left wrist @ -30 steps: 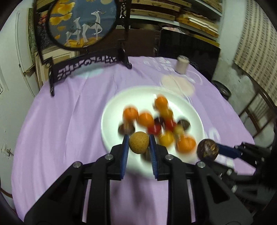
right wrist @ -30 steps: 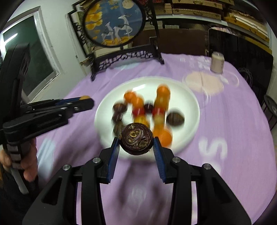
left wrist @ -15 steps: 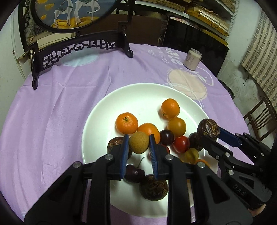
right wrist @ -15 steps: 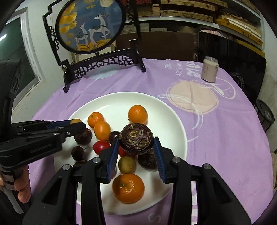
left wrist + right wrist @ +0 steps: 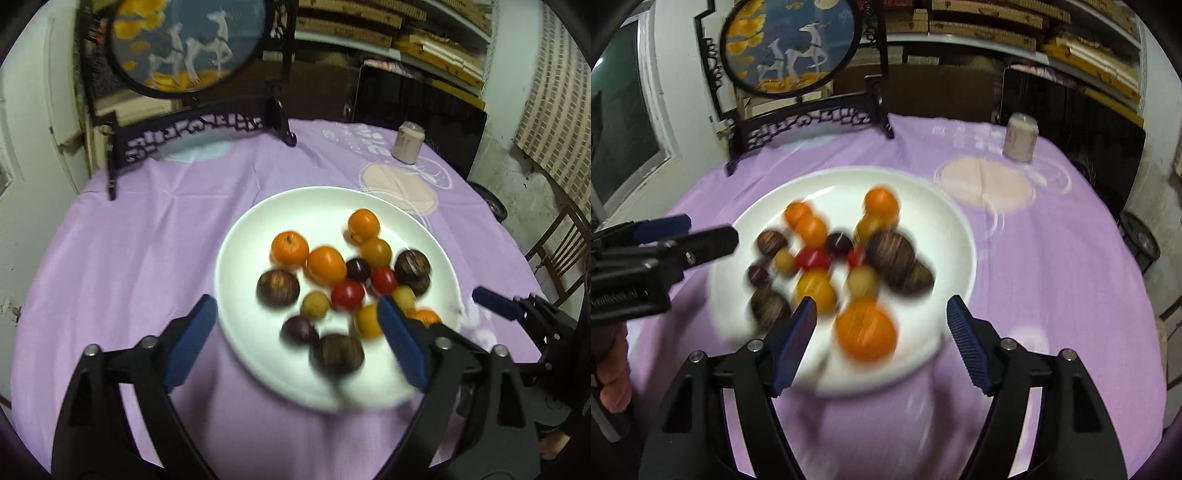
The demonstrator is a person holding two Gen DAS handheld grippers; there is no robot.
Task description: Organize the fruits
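Observation:
A white plate (image 5: 255, 221) on the purple cloth holds several fruits: oranges, red tomatoes, yellow ones and dark passion fruits. The small tan fruit (image 5: 315, 304) lies among them, and a dark passion fruit (image 5: 412, 263) lies at the plate's right. My left gripper (image 5: 295, 341) is open and empty above the plate's near edge. My right gripper (image 5: 881, 338) is open and empty above the plate (image 5: 945, 221), over a blurred orange (image 5: 866, 328). The big passion fruit (image 5: 890, 253) lies in the pile. The left gripper (image 5: 683, 236) shows at left in the right wrist view.
A round painted screen on a black stand (image 5: 192, 125) stands at the table's back left. A pale can (image 5: 408, 142) stands at the back right beside a pink print on the cloth. A wooden chair (image 5: 557, 251) is at the right.
Both grippers have opened and let go of their fruits, the tan fruit and the passion fruit, which now lie on the plate. Both have pulled back from the plate.

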